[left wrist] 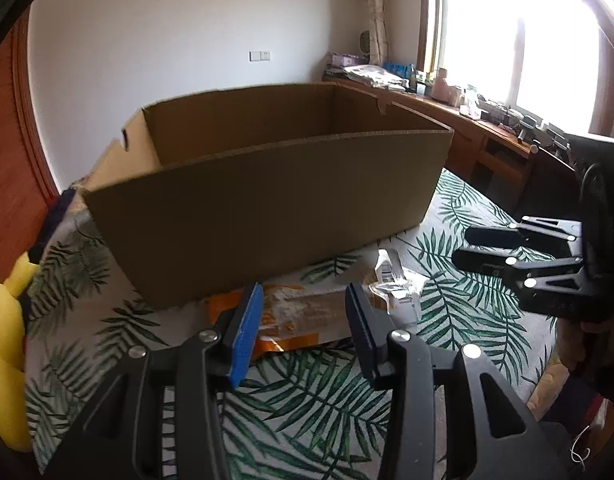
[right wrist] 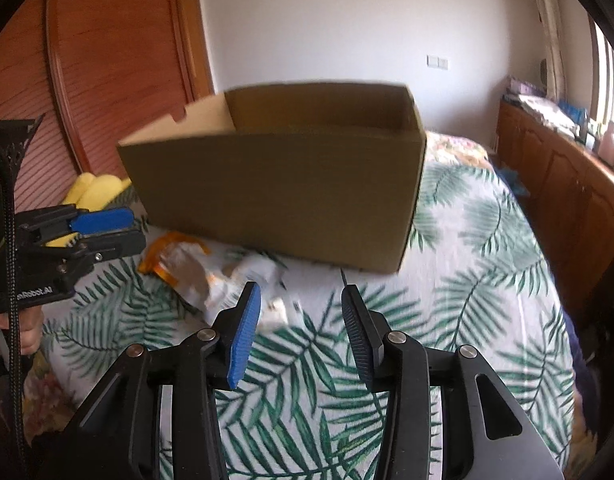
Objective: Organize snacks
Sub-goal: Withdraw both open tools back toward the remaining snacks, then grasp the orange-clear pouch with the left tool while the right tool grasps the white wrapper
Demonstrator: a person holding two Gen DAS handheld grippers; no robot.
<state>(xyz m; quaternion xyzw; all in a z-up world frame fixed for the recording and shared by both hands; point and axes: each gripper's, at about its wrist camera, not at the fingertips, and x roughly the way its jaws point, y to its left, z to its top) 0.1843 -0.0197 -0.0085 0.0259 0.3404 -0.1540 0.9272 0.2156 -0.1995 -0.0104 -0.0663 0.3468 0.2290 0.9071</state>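
Observation:
An orange snack packet (left wrist: 291,320) lies flat on the palm-leaf bedspread (left wrist: 307,408), just in front of an open-topped cardboard box (left wrist: 267,200). A crumpled clear-and-white packet (left wrist: 399,284) lies to its right. My left gripper (left wrist: 305,292) is open, and the orange packet shows through its gap; the pads do not press on it. My right gripper (right wrist: 301,292) is open above the bedspread, with the white packet (right wrist: 259,276) just ahead and left of it. Each gripper shows in the other's view: the right gripper (left wrist: 463,246) and the left gripper (right wrist: 137,229) near the orange packet (right wrist: 179,264).
The box (right wrist: 283,184) fills the middle of the bed, and its inside is hidden from here. A yellow plush thing (right wrist: 95,188) lies at the bed's left edge by a wooden wardrobe (right wrist: 107,60). A cluttered wooden sideboard (left wrist: 447,104) runs under the window on the right.

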